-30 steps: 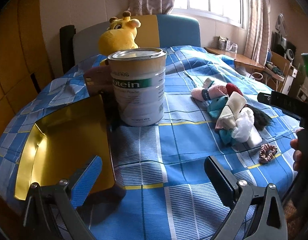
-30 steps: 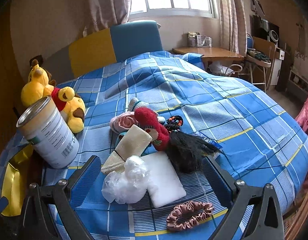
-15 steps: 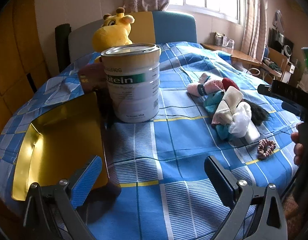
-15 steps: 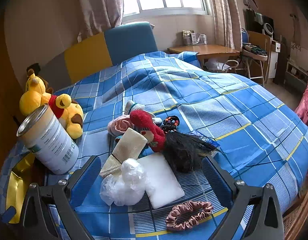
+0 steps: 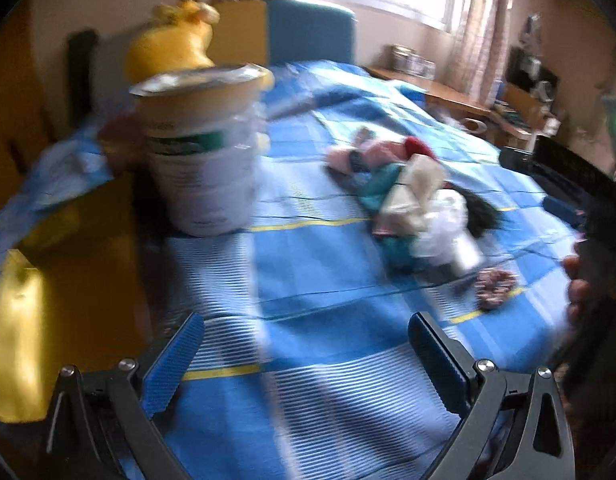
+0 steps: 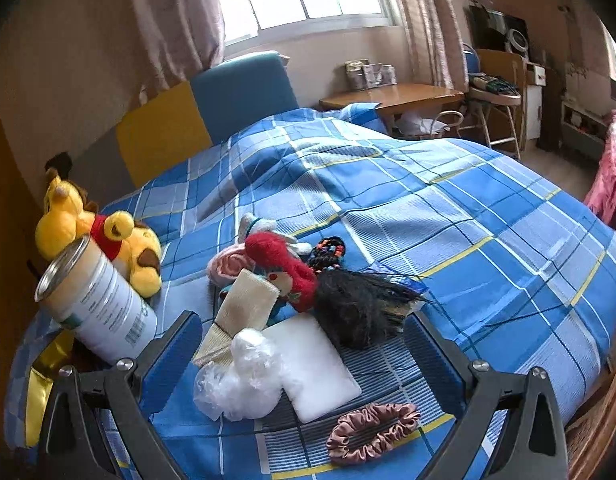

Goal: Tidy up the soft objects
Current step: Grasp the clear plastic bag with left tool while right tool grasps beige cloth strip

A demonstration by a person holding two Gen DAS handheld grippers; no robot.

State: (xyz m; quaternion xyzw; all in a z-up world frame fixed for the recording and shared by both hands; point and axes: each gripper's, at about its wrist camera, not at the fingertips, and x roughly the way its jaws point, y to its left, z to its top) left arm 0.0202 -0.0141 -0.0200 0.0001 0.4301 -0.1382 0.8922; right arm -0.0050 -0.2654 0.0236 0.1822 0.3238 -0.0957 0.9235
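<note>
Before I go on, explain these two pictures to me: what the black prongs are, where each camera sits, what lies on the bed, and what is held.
There is no robot. A person holds two hand grippers, each with a camera looking along its fingers. The blurred picture is from the left gripper, the sharp one from the right gripper. Both are open and hold nothing. On the blue checked bedcover lie a pile of soft things, a pink scrunchie, a crumpled clear bag, a tin can, plush toys and a gold tray.
</note>
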